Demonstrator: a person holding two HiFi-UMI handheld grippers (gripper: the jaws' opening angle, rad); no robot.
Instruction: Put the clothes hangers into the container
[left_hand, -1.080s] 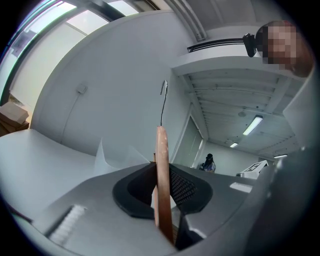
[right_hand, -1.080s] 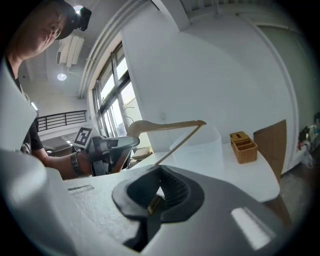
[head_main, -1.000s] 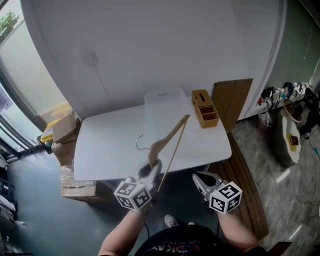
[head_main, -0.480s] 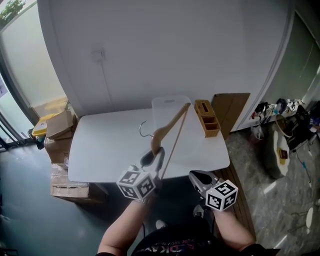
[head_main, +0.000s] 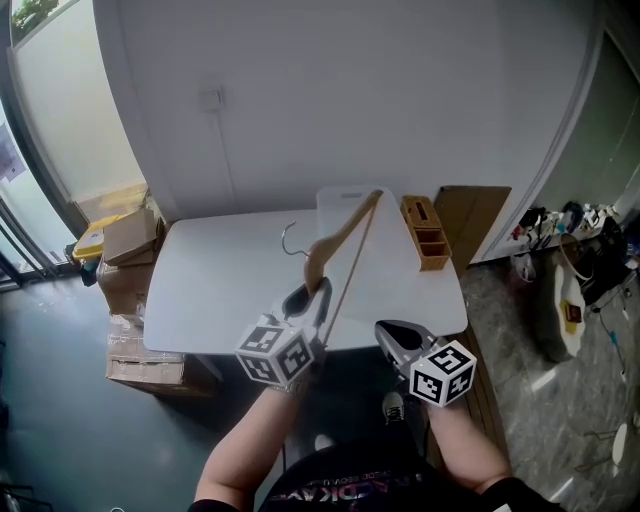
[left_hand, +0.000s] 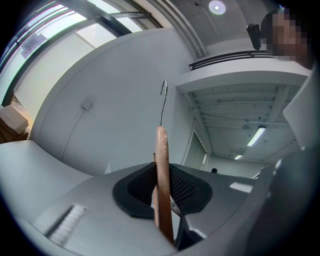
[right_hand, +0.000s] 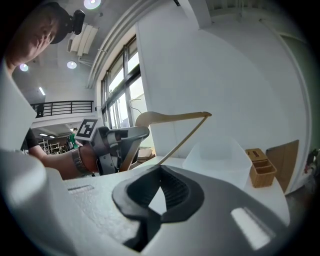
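A wooden clothes hanger (head_main: 340, 250) with a metal hook (head_main: 290, 240) is held up over the white table (head_main: 210, 285). My left gripper (head_main: 308, 300) is shut on its near end, and its far tip reaches over the translucent white container (head_main: 345, 205) at the table's back. In the left gripper view the hanger (left_hand: 161, 170) stands edge-on between the jaws of the left gripper (left_hand: 162, 202). My right gripper (head_main: 388, 335) hovers at the table's front edge, shut and holding nothing. The right gripper view shows the right gripper (right_hand: 155, 200), the hanger (right_hand: 172, 118), the container (right_hand: 217, 157) and the left gripper (right_hand: 117, 142).
A wooden desk organiser (head_main: 425, 232) stands right of the container, also seen as the organiser (right_hand: 261, 167). Cardboard boxes (head_main: 125, 240) are stacked on the floor to the left. A brown board (head_main: 480, 215) leans on the wall to the right. The white wall (head_main: 330, 90) is close behind the table.
My left gripper has carried the hanger forward and up, so its far tip now reaches the container. The right gripper has stayed near the table's front edge.
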